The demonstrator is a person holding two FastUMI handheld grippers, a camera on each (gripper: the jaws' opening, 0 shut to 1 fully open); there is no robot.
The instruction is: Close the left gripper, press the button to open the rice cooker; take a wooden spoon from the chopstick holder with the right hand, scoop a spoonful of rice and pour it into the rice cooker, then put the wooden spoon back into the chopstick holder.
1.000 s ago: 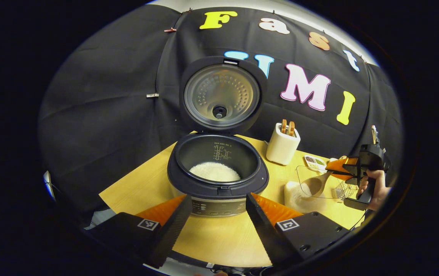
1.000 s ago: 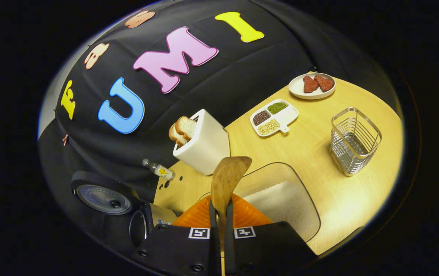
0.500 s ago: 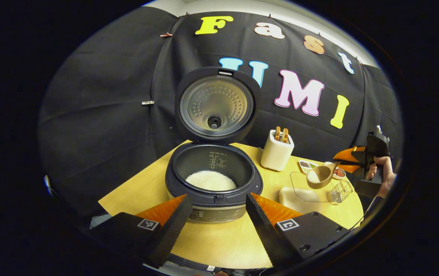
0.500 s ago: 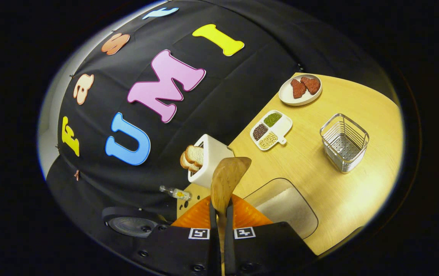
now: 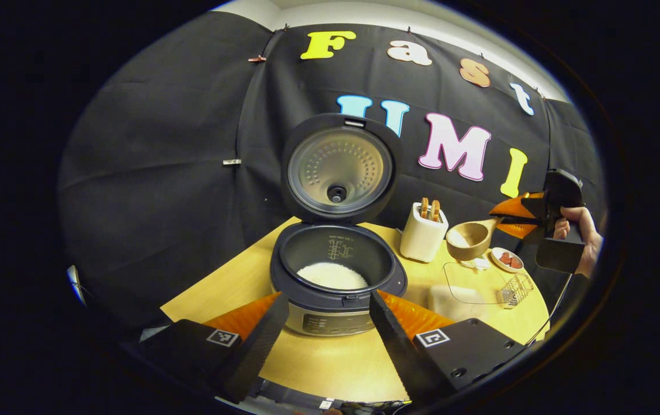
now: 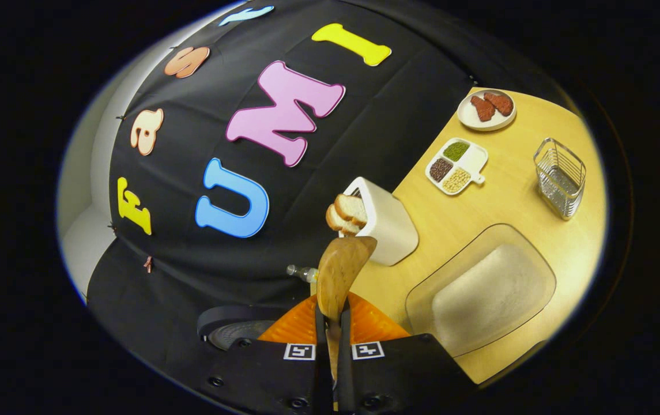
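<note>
Left side: the rice cooker (image 5: 338, 276) is sitting on the wooden table (image 5: 330, 363) with its lid (image 5: 338, 167) standing fully open and a bed of white rice (image 5: 332, 275) showing in the pot. The left gripper (image 5: 327, 323) is hanging just in front of the cooker, fingers spread wide, holding nothing.

Centre: a white toaster (image 5: 422, 233) with bread slices is standing just right of the cooker.

Right side: the right gripper (image 6: 330, 328) is pinching the handle of the wooden spoon (image 5: 468, 239), fingers closed tight on it. The spoon is riding in the air above the clear rice container (image 6: 482, 291), between toaster and hand (image 5: 580, 230), bowl level and carrying a little rice.

Far right: a divided dish (image 6: 456, 166), a plate (image 6: 486, 109) and the wire chopstick holder (image 6: 560, 176) are standing empty of tools.

Handling judgement: the spoon looks light and stiff, and smooth, so it could twist in the grip. A hold on the handle is the right place. The loose grains will spill at any tilt, so the bowl should stay level until it is over the pot.
</note>
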